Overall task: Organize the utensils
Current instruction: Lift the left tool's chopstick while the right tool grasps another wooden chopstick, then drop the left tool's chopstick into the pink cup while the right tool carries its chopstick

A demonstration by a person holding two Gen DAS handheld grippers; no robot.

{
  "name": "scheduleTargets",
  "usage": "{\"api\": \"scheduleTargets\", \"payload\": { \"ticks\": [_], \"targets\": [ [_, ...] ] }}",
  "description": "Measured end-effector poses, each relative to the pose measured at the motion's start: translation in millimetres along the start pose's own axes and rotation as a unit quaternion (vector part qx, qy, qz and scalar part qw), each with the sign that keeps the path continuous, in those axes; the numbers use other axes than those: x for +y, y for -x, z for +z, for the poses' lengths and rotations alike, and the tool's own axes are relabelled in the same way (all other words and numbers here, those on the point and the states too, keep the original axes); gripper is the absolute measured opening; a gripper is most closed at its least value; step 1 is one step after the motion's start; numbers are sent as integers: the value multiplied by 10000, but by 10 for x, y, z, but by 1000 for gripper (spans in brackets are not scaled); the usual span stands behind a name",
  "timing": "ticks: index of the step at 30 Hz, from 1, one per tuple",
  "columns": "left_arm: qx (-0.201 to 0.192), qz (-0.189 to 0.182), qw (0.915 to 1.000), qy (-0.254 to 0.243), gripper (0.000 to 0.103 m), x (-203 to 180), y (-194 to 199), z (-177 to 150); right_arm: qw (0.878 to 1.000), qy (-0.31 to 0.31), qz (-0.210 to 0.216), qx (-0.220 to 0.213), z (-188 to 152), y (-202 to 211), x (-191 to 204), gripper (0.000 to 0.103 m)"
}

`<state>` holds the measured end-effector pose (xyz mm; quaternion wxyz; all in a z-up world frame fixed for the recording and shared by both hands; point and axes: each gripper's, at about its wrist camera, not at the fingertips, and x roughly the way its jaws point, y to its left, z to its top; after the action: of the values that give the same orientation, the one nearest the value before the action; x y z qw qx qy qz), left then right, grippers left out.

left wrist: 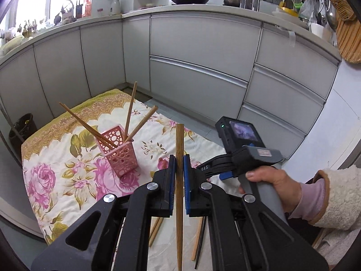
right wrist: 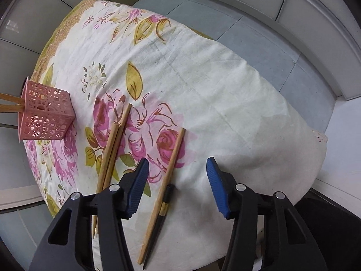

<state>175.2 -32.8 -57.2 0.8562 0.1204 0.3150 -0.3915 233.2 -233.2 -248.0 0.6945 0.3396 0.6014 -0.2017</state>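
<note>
Wooden chopstick (left wrist: 179, 158) stands clamped upright in the left gripper (left wrist: 179, 169), right of the pink holder (left wrist: 119, 151) already holding three, while the right gripper (right wrist: 178, 187), its blue pads apart, hovers over four loose sticks (right wrist: 162, 185) left on the desk (right wrist: 237, 113).

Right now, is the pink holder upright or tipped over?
Upright. The pink holder stands on its base on the floral cloth, open top upward, with four chopsticks leaning out of it.

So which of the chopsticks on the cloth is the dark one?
The black chopstick, right of the lone wooden chopstick; the others are light wood.
</note>
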Motion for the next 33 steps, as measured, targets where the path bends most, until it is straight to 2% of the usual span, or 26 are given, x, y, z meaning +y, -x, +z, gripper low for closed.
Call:
{"api": "scheduleTargets", "payload": {
  "ticks": [1,3,6,8,14,17,22,26,29,33],
  "targets": [
    [-69,37,10000,8,6,15,40,5,9999,-23,-110,8,7,-33,32,40],
    [-184,63,9998,19,6,27,124,2,9993,28,-345,-157,8,-52,105,38],
    [-349,101,9993,55,6,67,245,-2,9967,38,-705,-392,16,-77,213,26],
    [-438,129,9989,114,6,97,286,2,9951,71,-805,-571,8,-90,268,9],
    [-660,217,9968,402,6,192,411,9,9958,-50,-98,-910,-36,-17,272,6],
    [-747,294,9953,537,6,222,450,17,9906,13,175,-1360,-97,215,250,5],
    [-835,397,9935,670,6,157,494,34,9819,193,581,-1795,-174,637,196,5],
    [-986,533,9894,927,6,94,551,22,9673,442,862,-2343,-301,1044,71,5],
    [-1097,648,9847,1190,6,41,598,14,9510,706,1011,-2836,-426,1388,-22,5],
    [-1152,950,9795,1354,6,-69,633,6,9312,1037,1183,-3290,-582,1769,-38,6]
  ]
}}
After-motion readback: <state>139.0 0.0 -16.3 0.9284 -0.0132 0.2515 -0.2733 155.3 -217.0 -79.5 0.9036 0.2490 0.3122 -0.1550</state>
